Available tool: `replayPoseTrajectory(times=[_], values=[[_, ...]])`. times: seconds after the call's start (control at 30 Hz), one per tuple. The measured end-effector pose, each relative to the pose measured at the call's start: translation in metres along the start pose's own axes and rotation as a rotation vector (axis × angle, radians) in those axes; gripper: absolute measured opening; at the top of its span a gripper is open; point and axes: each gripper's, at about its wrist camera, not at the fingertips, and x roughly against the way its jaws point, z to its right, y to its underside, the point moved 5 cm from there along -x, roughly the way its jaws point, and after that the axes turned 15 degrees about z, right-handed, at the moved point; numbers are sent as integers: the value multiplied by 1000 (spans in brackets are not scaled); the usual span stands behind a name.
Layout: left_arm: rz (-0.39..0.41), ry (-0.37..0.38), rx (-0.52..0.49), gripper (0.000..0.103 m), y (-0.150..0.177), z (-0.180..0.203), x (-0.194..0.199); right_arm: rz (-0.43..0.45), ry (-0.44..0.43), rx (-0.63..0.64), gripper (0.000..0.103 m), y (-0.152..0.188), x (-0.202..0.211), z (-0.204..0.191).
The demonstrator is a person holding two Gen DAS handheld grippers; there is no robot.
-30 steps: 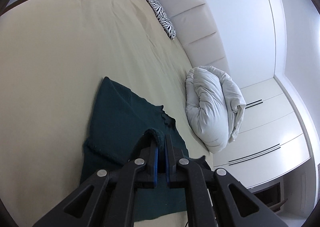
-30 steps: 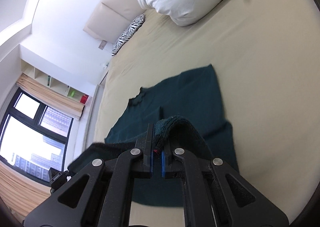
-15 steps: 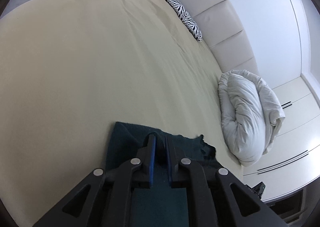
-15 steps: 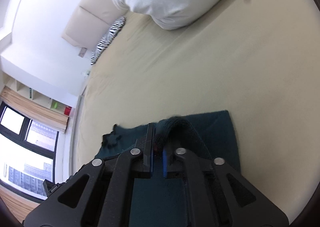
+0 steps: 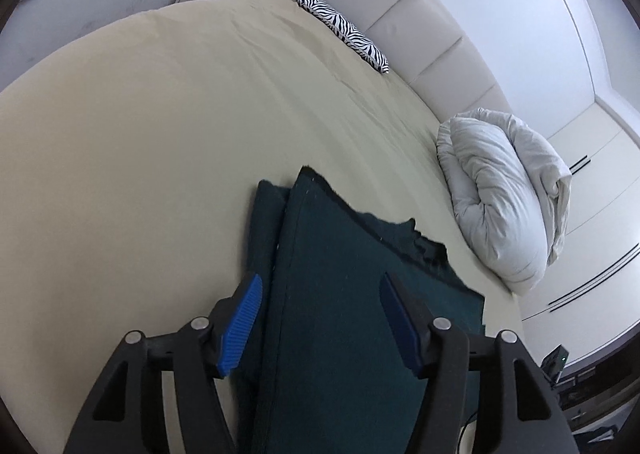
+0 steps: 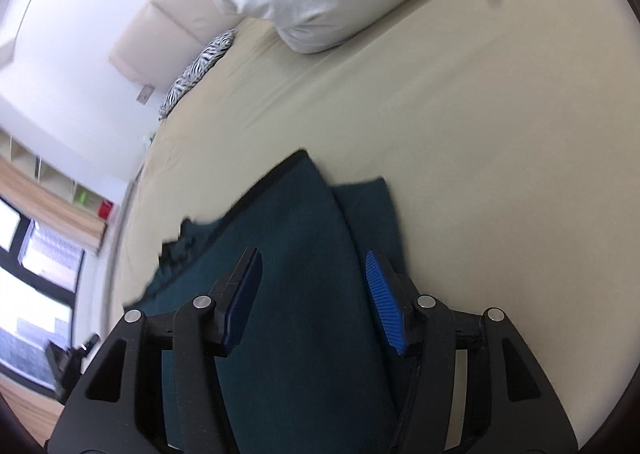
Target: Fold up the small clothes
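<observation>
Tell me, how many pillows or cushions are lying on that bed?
2. A zebra-striped cushion lies by the headboard, and a plump white pillow sits at the bed's edge near the wardrobe, beyond the dark green garment. Others may lie out of view.

The left gripper [image 5: 320, 318] is matte black plastic, its two angular linkage arms pinned with round silver screws, each finger faced with a ribbed blue pad [image 5: 241, 324]. The right gripper [image 6: 312, 300] has the same build and ribbed blue pads [image 6: 385, 302].
</observation>
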Motion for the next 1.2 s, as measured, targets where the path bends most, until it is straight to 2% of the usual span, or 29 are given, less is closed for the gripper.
replayPoseTrajectory(times=[0.1,0.23,0.3,0.37,0.5,0.57,0.6,0.63,0.8,0.87,0.93,0.97,1.07,1.2], values=[[-2,-20,-47,64,23,0,19,-20,15,121,53,21,18,-5],[-4,-33,-131,63,47,2,38,-36,27,197,51,41,33,-5],[-3,-45,-184,62,56,4,43,-42,20,230,46,50,38,-7],[-18,-49,-200,56,64,5,44,-55,18,258,45,60,43,-12],[-33,-56,-204,51,73,1,44,-49,58,351,40,67,40,-17],[-31,-59,-183,41,72,-3,43,-51,61,356,37,70,40,-13],[-30,-62,-177,39,71,-5,43,-50,65,353,31,75,50,-6],[-28,-62,-174,38,70,-6,44,-47,70,345,29,74,52,-3],[-24,-79,-211,34,72,-6,46,-27,67,325,29,74,74,3],[-21,-96,-221,21,72,-7,45,-24,67,331,29,76,78,2],[-32,-108,-218,9,73,-11,43,-27,79,334,18,78,80,4],[-38,-111,-220,8,73,-12,42,-35,89,327,6,79,79,6],[-39,-118,-240,7,73,-11,42,-34,87,289,5,78,81,12],[-46,-109,-209,7,71,-16,42,-35,88,275,5,78,86,14]])
